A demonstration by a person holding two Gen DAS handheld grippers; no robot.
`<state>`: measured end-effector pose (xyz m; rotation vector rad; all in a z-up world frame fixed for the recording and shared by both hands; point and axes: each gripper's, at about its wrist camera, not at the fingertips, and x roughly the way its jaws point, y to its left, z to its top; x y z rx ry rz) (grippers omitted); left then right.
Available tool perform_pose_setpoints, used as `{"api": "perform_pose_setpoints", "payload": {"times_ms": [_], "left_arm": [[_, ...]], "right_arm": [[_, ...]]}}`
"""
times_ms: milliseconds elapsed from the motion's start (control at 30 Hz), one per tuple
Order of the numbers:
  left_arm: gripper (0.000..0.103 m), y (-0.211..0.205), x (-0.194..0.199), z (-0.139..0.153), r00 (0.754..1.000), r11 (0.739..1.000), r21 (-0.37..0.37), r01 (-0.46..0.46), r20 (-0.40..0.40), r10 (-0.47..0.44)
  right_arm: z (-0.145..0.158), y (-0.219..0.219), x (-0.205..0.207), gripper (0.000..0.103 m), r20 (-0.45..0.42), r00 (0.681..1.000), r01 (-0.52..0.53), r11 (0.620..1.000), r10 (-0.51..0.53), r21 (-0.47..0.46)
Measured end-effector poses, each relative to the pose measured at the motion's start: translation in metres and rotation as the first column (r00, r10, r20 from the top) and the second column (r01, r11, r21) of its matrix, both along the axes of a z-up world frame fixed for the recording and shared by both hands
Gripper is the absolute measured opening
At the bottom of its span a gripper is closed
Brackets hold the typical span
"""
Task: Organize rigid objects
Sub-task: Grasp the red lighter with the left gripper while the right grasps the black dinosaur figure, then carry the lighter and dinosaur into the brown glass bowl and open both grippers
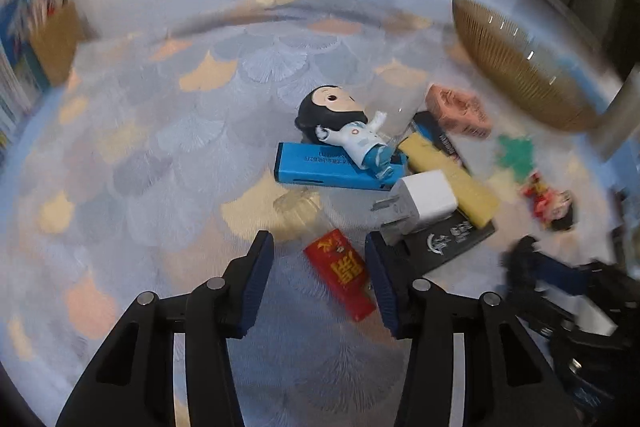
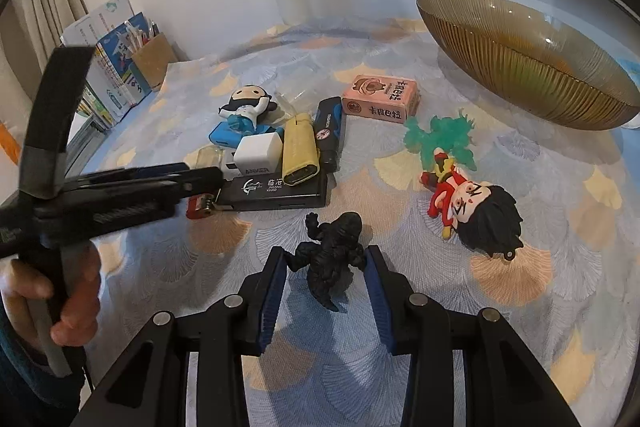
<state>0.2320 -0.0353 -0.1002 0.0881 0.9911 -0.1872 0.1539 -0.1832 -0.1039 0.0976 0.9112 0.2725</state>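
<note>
Left wrist view
My left gripper (image 1: 318,267): jaws partly apart, a red lighter (image 1: 340,273) lying between them on the cloth; I cannot tell whether the pads press on it, as this view is blurred.
Pile ahead: a white charger (image 1: 420,205) sits on a black flat box (image 1: 448,239), just beyond my right pad; a yellow case (image 1: 452,179) lies across the box, a blue box (image 1: 328,167) behind it with a black-haired doll in white and blue (image 1: 340,123) resting on top.
Far right edge of the table: a ribbed amber glass bowl (image 1: 520,67), with a pink carton (image 1: 460,111) near it.

Right wrist view
My right gripper (image 2: 325,259): jaws narrowed around a black monster figure (image 2: 330,259); both pads seem to touch its arms, the figure standing on the tablecloth (image 2: 400,367).
Left gripper (image 2: 200,195): comes in from the left edge, its tip at the red lighter (image 2: 196,209) beside the black flat box (image 2: 276,193).
My left hand (image 2: 60,303): wrapped on the handle at the lower left edge.
Right of my fingers: a red-clothed doll with black hair (image 2: 472,211), lying down, a green piece (image 2: 440,135) beyond it.
Far right corner: the amber bowl (image 2: 520,67), the pink carton (image 2: 380,99) well left of it.
</note>
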Motion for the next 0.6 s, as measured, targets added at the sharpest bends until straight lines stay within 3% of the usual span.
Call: {"api": "perform_pose_setpoints", "payload": {"times_ms": [67,100,133,233,300,467,600], "left_arm": [[0.037,-0.009,-0.004,0.001,0.999,0.999,0.037,0.019,0.032,-0.02],[0.025,-0.008,-0.005,0.002,0.999,0.999,0.02,0.036,0.027,-0.037],[0.02,-0.007,-0.008,0.003,0.999,0.999,0.001,0.047,0.023,-0.047],[0.02,0.005,-0.023,0.006,0.998,0.998,-0.026,0.062,0.028,-0.061],[0.02,0.021,-0.046,0.014,0.995,0.99,-0.109,0.092,0.054,-0.087],[0.02,0.047,-0.078,0.017,0.998,0.987,-0.154,0.054,0.041,-0.048],[0.021,0.049,-0.084,0.002,0.999,0.986,-0.162,0.028,0.029,-0.023]], "right_arm": [[0.0,0.005,0.0,0.038,0.007,1.0,0.0,1.0,0.0,-0.027],[0.0,0.007,-0.001,0.038,0.01,1.0,-0.001,0.999,0.002,-0.044],[0.0,0.01,-0.002,0.038,0.013,1.0,-0.003,0.998,0.004,-0.061],[0.002,0.014,-0.007,0.038,0.017,0.999,-0.032,0.994,0.034,-0.1],[0.006,0.013,-0.015,0.038,0.032,0.998,-0.058,0.993,0.061,-0.102],[0.001,0.01,-0.03,0.038,-0.026,0.989,-0.151,0.982,0.149,-0.113],[0.0,0.009,-0.041,0.038,-0.017,0.986,-0.167,0.975,0.167,-0.145]]}}
